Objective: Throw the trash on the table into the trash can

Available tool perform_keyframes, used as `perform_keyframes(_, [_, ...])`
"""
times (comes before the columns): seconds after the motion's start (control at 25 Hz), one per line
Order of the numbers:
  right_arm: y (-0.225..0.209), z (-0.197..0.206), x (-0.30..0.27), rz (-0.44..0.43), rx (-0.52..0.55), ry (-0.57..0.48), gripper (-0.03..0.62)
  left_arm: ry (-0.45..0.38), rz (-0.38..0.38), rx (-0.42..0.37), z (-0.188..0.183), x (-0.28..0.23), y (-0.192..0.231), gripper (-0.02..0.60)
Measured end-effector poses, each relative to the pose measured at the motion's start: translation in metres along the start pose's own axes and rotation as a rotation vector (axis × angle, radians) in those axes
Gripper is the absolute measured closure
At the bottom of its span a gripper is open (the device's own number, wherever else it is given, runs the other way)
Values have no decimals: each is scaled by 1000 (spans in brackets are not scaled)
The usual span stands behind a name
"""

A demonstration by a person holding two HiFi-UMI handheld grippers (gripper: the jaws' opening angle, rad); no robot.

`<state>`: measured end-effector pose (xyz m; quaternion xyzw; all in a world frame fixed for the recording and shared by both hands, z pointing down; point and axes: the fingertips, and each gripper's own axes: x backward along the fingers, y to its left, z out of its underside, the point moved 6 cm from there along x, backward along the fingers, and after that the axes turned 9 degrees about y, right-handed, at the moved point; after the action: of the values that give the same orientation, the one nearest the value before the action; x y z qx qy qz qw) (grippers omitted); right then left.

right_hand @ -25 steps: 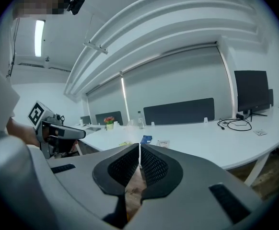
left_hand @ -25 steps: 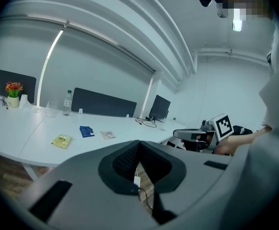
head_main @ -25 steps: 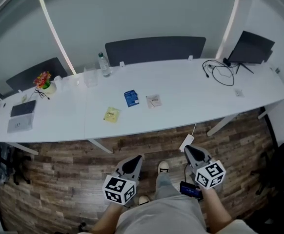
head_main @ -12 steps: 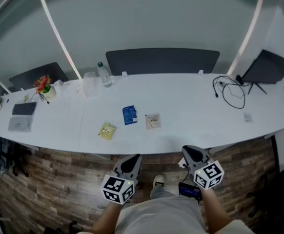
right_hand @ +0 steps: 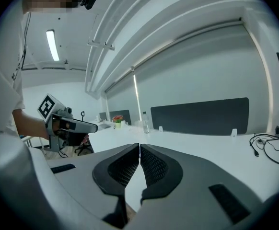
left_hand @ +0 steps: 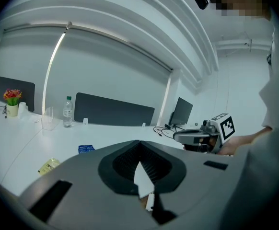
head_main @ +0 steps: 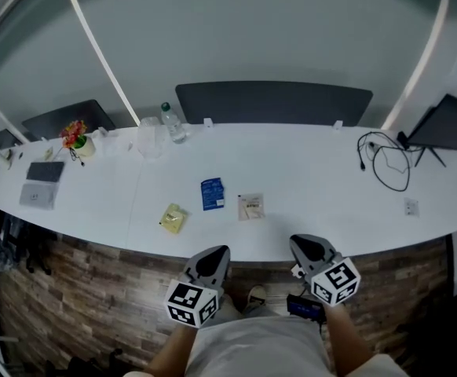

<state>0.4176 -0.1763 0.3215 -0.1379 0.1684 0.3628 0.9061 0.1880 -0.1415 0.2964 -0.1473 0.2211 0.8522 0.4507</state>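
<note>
Three pieces of trash lie on the long white table (head_main: 330,210): a yellow packet (head_main: 172,217), a blue packet (head_main: 211,193) and a pale packet (head_main: 250,206). My left gripper (head_main: 221,250) and right gripper (head_main: 295,242) hover side by side at the table's front edge, short of the packets. Both are shut with nothing between the jaws. In the left gripper view the left gripper (left_hand: 139,143) points over the table, with the yellow packet (left_hand: 49,165) and blue packet (left_hand: 86,149) to its left. The right gripper (right_hand: 139,145) also faces the table. No trash can is in view.
A water bottle (head_main: 170,121), a clear cup (head_main: 151,138), a flower pot (head_main: 77,138) and a closed laptop (head_main: 40,184) stand at the table's back left. Cables (head_main: 385,163) and a dark monitor (head_main: 448,124) are at the right. A dark divider (head_main: 272,103) runs behind the table.
The person has stepped up to the table. Both grippers, which hung over the wooden floor, now reach the table's front edge. Both stayed shut.
</note>
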Motion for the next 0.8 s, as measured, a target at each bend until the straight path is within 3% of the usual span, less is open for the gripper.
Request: perform_keyframes(0.8, [-4,-18,-54,28,-18,98,562,52,50,-5,-18,-20,57,581])
